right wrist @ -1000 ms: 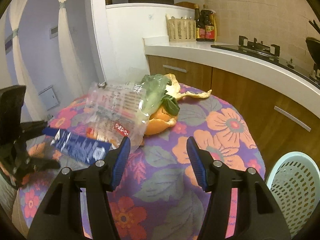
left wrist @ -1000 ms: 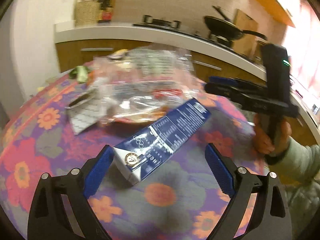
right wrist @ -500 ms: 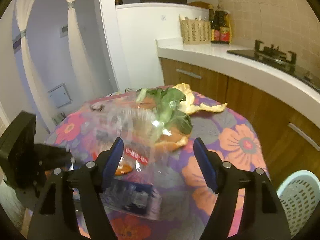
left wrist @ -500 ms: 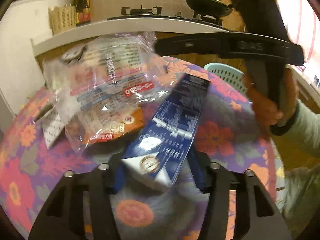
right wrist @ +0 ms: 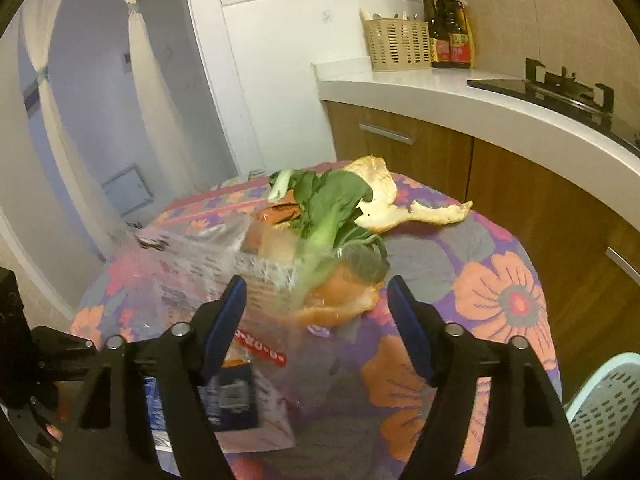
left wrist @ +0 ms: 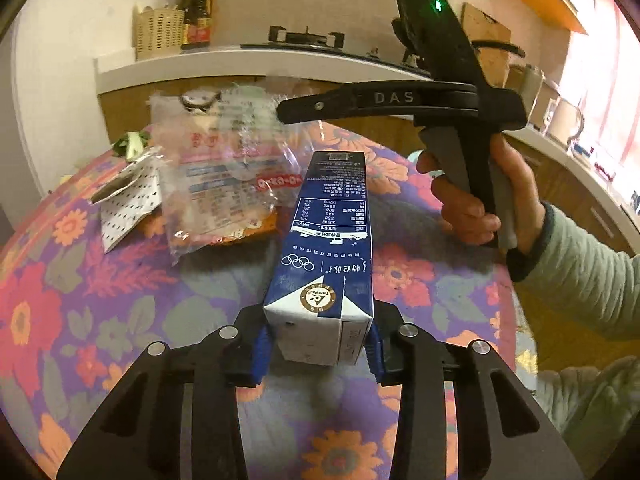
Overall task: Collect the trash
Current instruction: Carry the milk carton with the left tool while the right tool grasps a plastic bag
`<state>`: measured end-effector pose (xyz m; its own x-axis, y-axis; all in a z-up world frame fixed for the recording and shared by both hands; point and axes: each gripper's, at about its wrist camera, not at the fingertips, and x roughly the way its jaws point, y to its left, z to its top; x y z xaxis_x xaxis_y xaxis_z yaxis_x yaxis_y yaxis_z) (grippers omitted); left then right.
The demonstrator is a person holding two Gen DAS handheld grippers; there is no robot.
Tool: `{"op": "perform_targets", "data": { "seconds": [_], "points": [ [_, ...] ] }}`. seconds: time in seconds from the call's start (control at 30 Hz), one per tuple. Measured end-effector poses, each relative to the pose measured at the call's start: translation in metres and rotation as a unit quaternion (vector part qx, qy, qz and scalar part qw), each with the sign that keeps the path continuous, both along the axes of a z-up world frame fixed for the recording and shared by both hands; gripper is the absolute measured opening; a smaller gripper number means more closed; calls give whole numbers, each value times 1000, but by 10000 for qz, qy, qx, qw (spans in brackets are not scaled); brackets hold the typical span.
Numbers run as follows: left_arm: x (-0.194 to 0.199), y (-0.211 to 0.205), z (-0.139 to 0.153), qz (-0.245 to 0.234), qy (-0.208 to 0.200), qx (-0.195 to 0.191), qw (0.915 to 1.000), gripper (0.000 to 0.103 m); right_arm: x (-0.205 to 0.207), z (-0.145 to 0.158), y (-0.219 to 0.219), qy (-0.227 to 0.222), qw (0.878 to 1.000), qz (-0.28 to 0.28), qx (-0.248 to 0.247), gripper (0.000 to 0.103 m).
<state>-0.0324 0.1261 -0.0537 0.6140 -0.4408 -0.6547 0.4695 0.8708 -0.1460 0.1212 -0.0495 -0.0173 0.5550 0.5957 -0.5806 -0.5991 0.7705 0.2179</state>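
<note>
Pinching only the near end of the long blue-and-white milk carton (left wrist: 325,264), the left gripper (left wrist: 318,346) risks it pivoting loose, while the right gripper (right wrist: 316,330) hangs spread and empty.

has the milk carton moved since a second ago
Yes. The milk carton lay askew in front of the plastic bag; now it points away, shut in the left gripper.

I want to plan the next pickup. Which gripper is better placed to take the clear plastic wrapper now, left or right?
The right gripper. Its jaws are open and empty, with the clear plastic wrapper directly in front of them. The left gripper is already shut on the blue milk carton, so it is not free.
</note>
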Motion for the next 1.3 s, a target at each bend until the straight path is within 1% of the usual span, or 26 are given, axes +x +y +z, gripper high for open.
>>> {"op": "perform_targets", "data": {
  "seconds": [0.03,0.13,0.2,0.23,0.27,0.3,0.33,0.37,0.4,0.43,0.47,0.53,0.63,0.73,0.8,0.9,0.97,1.1,1.13,1.23,1.3],
  "points": [
    [-2,2,1,43,-3,-33,10000,35,4,-1,0,42,10000,25,21,70],
    [-11,7,0,161,28,-143,9998,35,19,-10,3,443,9978,437,209,70],
    [-12,8,-2,191,89,-216,9995,35,21,-17,7,579,9968,534,142,69],
    [-15,8,-3,216,104,-251,9994,35,19,-18,6,617,9963,578,150,54],
    [-18,9,-3,248,110,-283,9992,35,17,-17,2,661,9956,621,237,35],
    [-21,9,-3,276,112,-311,9991,35,13,-16,-2,692,9952,630,291,29],
    [-22,10,-3,300,111,-335,9989,35,9,-16,-5,705,9948,664,328,19],
    [-25,10,-3,329,101,-379,9987,35,3,-16,-9,730,9935,771,406,13],
    [-28,9,-2,346,82,-418,9985,35,-6,-15,-13,711,9931,822,435,13],
    [-30,9,-1,372,60,-439,9983,35,-11,-14,-16,673,9933,832,431,9],
    [-34,8,-1,430,25,-449,9981,35,-20,-14,-20,623,9935,848,428,1],
    [-44,5,2,521,-52,-519,9973,35,-36,-10,-28,448,9952,738,452,1],
    [-54,-1,7,580,-131,-604,9964,35,-63,4,-50,52,9977,459,503,1],
    [-60,-16,17,548,-255,-529,9968,35,-78,18,-72,-203,9983,121,536,1],
    [-58,-30,27,449,-328,-513,9971,35,-87,30,-96,-429,9974,-228,533,1],
    [-49,-53,37,251,-440,-464,9976,35,-94,43,-137,-637,9940,-698,555,1],
    [-40,-72,43,90,-484,-482,9976,35,-100,48,-163,-794,9905,-1021,463,1],
    [-17,-115,47,-217,-501,-457,9975,35,-113,51,-221,-939,9807,-1671,384,1],
    [-12,-126,47,-283,-499,-462,9973,35,-114,50,-229,-939,9793,-1758,365,1],
    [7,-164,46,-506,-452,-443,9967,35,-118,41,-267,-849,9729,-2131,281,1],
    [19,-190,43,-639,-402,-373,9965,35,-119,32,-288,-780,9679,-2384,139,1]
  ]
}}
